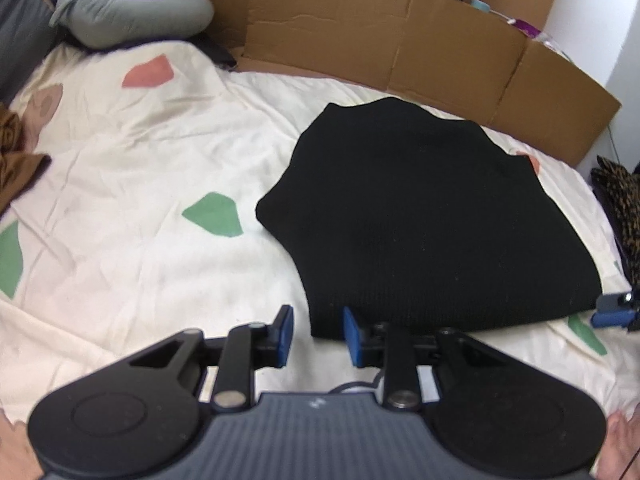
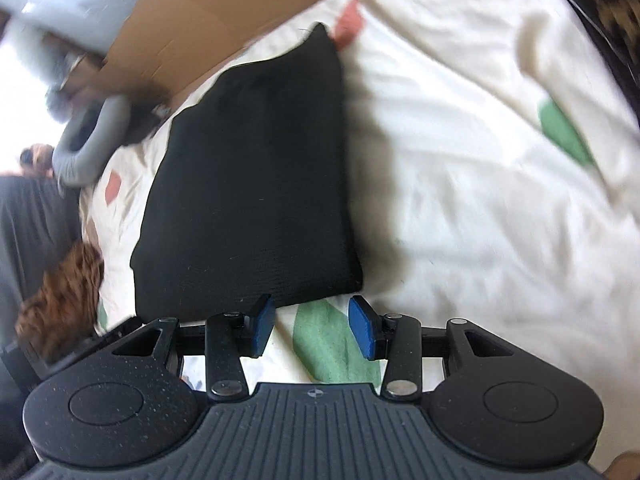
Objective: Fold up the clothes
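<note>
The left gripper is held with its blue pads apart and nothing between them; one pad sits just at the near-left corner of the black garment, but no cloth is seen to be pinched. The right gripper is likewise held apart and empty, poised over a green patch of the bedsheet just beside the garment's near-right corner; in the left wrist view its blue tip is glimpsed at the garment's right edge.

The black garment is laid flat on the patterned sheet as a compact, thick, roughly rectangular bundle, with no sleeves or loose flaps showing. From this it is judged that the main folds are already made, and that at most one further fold, a smoothing, or a transfer to a pile is left for this piece.

Further out, brown patterned clothing is bunched at the left edge of the bed and more patterned fabric is seen at the right edge; whether these are folded cannot be told. The task as a whole is therefore judged possibly unfinished. A grey pillow and a cardboard panel are placed along the far side.
</note>
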